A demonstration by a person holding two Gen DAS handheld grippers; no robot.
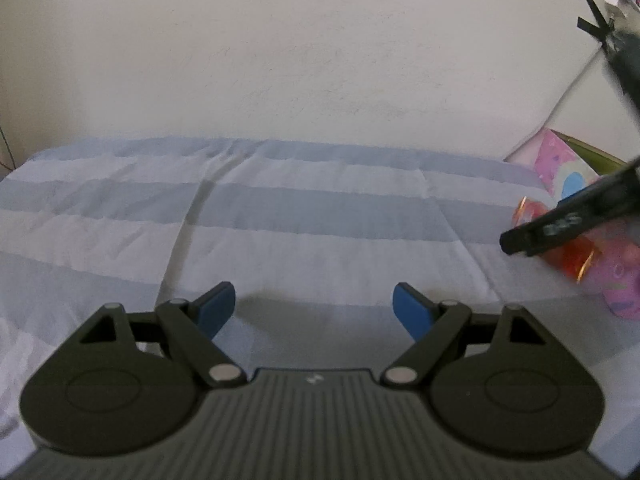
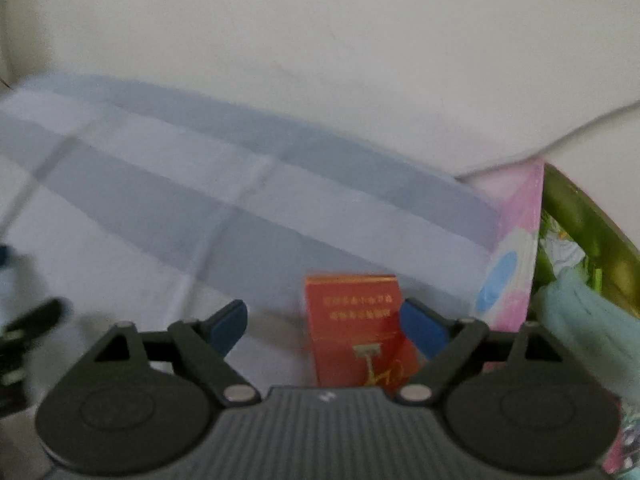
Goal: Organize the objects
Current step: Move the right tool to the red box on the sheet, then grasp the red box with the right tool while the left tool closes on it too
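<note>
Right tool (image 2: pixel 322 326) spread wide around upright red rectangular box (image 2: pixel 352 328) on blue-striped bed (image 2: pixel 160 184); left tool (image 1: pixel 314 306) wide, empty.

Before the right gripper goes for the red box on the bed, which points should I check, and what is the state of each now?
1. Right gripper jaws apart, nothing held: ok.
2. Red box in view between the fingers: ok.
3. Red box centred between the fingers: not ok, it sits close to the right finger.
4. Pads touching the red box: cannot tell, the picture is blurred.
5. Left gripper open, empty, over the striped bedsheet: ok.
6. Pink patterned bag clear of the red box: ok.
</note>
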